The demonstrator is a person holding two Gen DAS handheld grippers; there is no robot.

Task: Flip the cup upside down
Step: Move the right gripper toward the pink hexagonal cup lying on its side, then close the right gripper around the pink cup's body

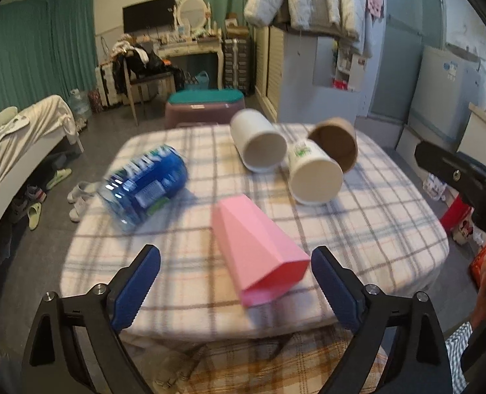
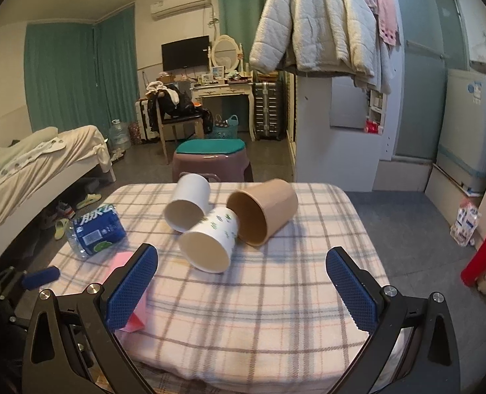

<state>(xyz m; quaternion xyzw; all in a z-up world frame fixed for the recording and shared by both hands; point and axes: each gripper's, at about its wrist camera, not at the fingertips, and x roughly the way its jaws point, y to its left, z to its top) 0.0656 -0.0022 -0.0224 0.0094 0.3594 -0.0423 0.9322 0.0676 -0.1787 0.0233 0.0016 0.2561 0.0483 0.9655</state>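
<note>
- Pink faceted cup (image 1: pixel 259 256) lies on its side on the plaid cloth of the desk (image 1: pixel 390 229), open mouth toward the near edge, between the spread blue pads of the left gripper (image 1: pixel 235 282); the jaws are released and touch nothing.
- Right gripper (image 2: pixel 242 282) hangs over the near desk edge, jaws parted wide and empty.
- Three paper cups lie tipped together farther back: a plain white cup (image 2: pixel 188 207), a green-printed cup (image 2: pixel 210 243) and a brown cup (image 2: pixel 262 210), the printed one touching both.
- Blue-labelled water bottle (image 1: pixel 144 187) lies on its side near the desk's left edge, well apart from the pink cup.
</note>
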